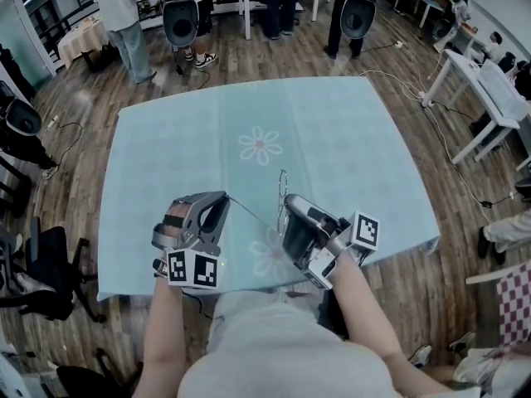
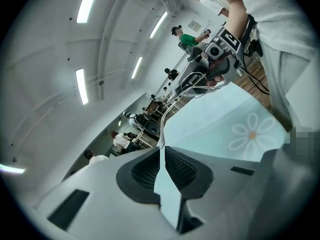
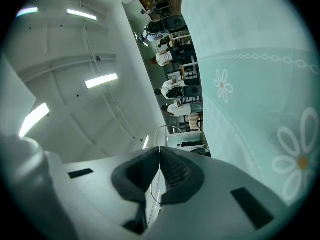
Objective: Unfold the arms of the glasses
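The glasses [image 1: 282, 186] are thin wire-rimmed and hang in the air above the near part of the table, between my two grippers. My right gripper [image 1: 288, 199] is shut on the front frame; in the right gripper view a lens rim [image 3: 166, 129] curves out past its jaws [image 3: 160, 151]. My left gripper [image 1: 224, 197] is shut on the tip of one arm [image 1: 250, 211], which stretches out sideways from the frame. In the left gripper view that arm [image 2: 169, 115] runs from my closed pads [image 2: 161, 151] up to the rims [image 2: 196, 82] at the right gripper [image 2: 218, 59].
The table wears a light blue cloth [image 1: 348, 139] with white flower prints [image 1: 260, 145]. Its near edge is just under my arms. A black office chair [image 1: 46, 264] stands at the left, white tables [image 1: 485, 89] at the right, and people [image 1: 124, 15] stand beyond the far edge.
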`<state>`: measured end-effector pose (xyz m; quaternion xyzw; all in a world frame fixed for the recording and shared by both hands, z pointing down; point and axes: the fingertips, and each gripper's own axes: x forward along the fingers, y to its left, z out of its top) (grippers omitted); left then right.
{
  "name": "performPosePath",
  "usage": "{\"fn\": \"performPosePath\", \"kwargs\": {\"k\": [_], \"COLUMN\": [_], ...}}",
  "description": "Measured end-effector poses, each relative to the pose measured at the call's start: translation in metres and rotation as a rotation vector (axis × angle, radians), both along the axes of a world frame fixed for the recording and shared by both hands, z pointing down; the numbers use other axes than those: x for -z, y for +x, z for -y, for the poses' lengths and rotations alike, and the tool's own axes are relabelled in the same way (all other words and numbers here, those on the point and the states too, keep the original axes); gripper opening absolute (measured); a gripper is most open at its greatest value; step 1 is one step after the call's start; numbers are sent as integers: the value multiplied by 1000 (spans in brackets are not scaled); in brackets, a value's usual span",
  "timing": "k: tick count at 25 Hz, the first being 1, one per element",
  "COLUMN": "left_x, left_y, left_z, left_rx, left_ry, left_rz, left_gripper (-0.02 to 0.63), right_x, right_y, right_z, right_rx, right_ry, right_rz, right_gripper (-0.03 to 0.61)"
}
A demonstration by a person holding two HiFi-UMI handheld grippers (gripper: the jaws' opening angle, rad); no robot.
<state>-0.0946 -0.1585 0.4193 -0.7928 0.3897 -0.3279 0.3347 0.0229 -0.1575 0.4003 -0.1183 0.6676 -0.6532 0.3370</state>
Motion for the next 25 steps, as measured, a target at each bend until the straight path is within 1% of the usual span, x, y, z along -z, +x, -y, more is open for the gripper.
{"fn": "performPosePath", "kwargs": {"k": [9,16,25], "left_x": [-2,-8,-10], "left_y": [-11,-15,-16], "left_z": [-16,-29,-45], "left_rx": [-2,-16,-33], "left_ry": [-21,-39,-35], "left_rz": [0,21,33], "left_gripper": [34,34,34], "right_x": [-3,-8,-15], "right_y": [7,10,13], "right_z": [4,6,7], "right_rx": [-65,-91,-130], "right_ry": [1,-8,-26], "right_rz": [-22,-32,-43], "right_gripper": [10,9,10]}}
